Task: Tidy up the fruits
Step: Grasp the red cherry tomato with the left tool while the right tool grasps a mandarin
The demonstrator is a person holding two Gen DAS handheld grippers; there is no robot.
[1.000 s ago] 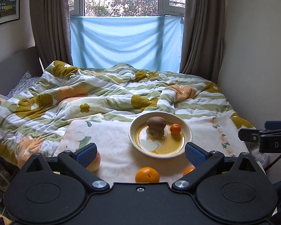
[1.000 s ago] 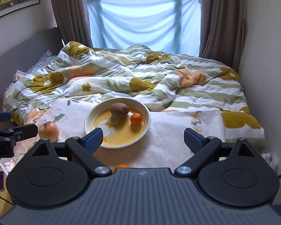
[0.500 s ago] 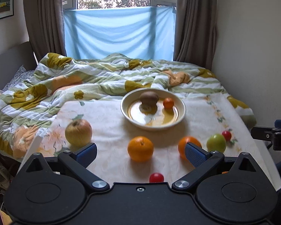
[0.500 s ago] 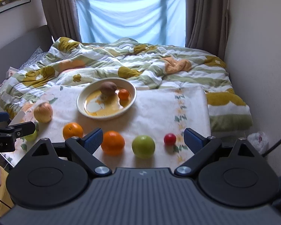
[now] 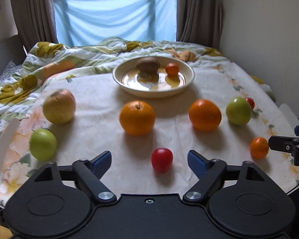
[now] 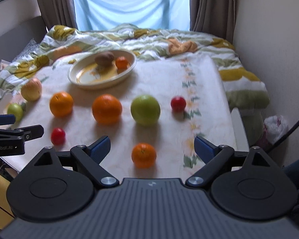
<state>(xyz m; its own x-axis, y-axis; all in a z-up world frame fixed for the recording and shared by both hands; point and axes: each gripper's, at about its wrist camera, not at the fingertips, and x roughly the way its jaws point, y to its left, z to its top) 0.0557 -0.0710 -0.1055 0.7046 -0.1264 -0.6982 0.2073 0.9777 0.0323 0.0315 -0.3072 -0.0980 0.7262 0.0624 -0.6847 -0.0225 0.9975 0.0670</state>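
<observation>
A cream plate [image 5: 153, 93] [image 6: 81, 83] at the back of the cloth-covered table holds a kiwi [image 5: 148, 65] and a small mandarin [image 5: 172, 69]. On the cloth lie two oranges [image 5: 137, 117] [image 5: 205, 114], two green apples [image 5: 238, 110] [image 5: 43, 144], a yellow-pink apple [image 5: 59, 106], a small mandarin [image 6: 144, 155] and two red tomatoes [image 5: 161, 159] [image 6: 178, 104]. My left gripper [image 5: 149, 160] is open and empty, the near tomato between its fingers' line. My right gripper [image 6: 152, 146] is open and empty just above the near mandarin.
The table carries a floral cloth [image 5: 101, 107] and stands against a bed with a rumpled striped quilt [image 6: 149, 37]. A wall runs along the right. A white plastic bag [image 6: 276, 128] lies on the floor at the right. Curtains and a window are behind.
Both grippers have tilted down and moved closer to the table. The fruits on the cloth have come into full view and look larger. Both grippers stay open.
</observation>
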